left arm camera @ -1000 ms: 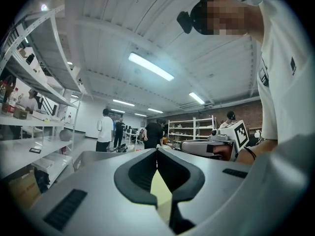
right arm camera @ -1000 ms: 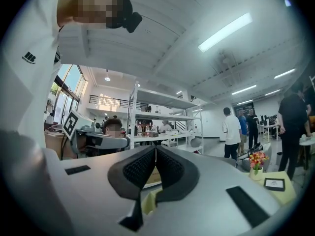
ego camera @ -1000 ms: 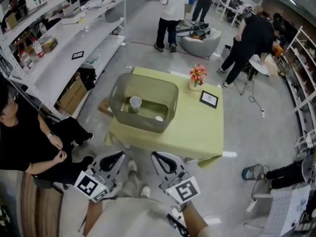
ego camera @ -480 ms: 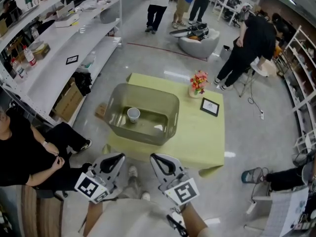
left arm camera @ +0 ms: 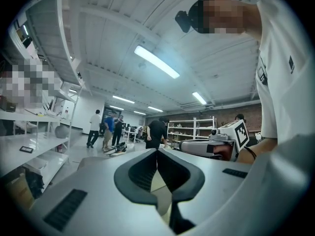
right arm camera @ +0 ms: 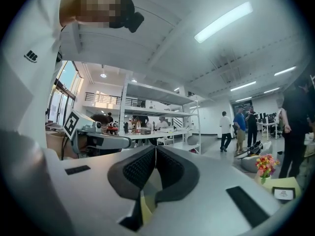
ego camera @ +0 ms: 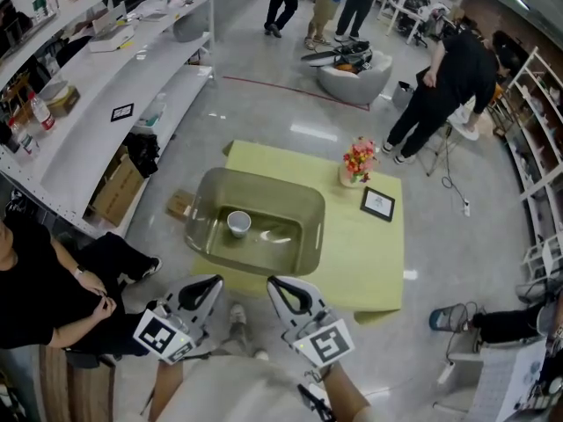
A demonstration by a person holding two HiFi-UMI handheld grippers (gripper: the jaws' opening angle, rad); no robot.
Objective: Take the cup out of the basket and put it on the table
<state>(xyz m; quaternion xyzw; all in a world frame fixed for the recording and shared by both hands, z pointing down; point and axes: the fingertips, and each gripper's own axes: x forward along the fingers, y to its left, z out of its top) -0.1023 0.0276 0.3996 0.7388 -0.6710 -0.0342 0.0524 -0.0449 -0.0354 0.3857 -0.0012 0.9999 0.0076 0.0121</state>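
A white cup (ego camera: 238,223) stands upright inside a translucent olive basket (ego camera: 303,211) on the left half of a yellow-green table (ego camera: 362,253). My left gripper (ego camera: 206,287) and right gripper (ego camera: 283,288) are side by side at the bottom of the head view, short of the table's near edge and apart from the basket. Both point level towards it. In the left gripper view the left gripper (left arm camera: 157,152) has its jaw tips touching with nothing between them. The right gripper (right arm camera: 155,149) is likewise shut and empty in the right gripper view.
A vase of flowers (ego camera: 354,161) and a small framed picture (ego camera: 377,203) stand on the table's far right part. White shelving (ego camera: 88,77) runs along the left, with a cardboard box (ego camera: 114,192) below and a seated person (ego camera: 44,280) beside me. Several people stand beyond the table.
The table and basket have come nearer and lower in the head view as both grippers travel towards them. Both grippers stay shut and empty.
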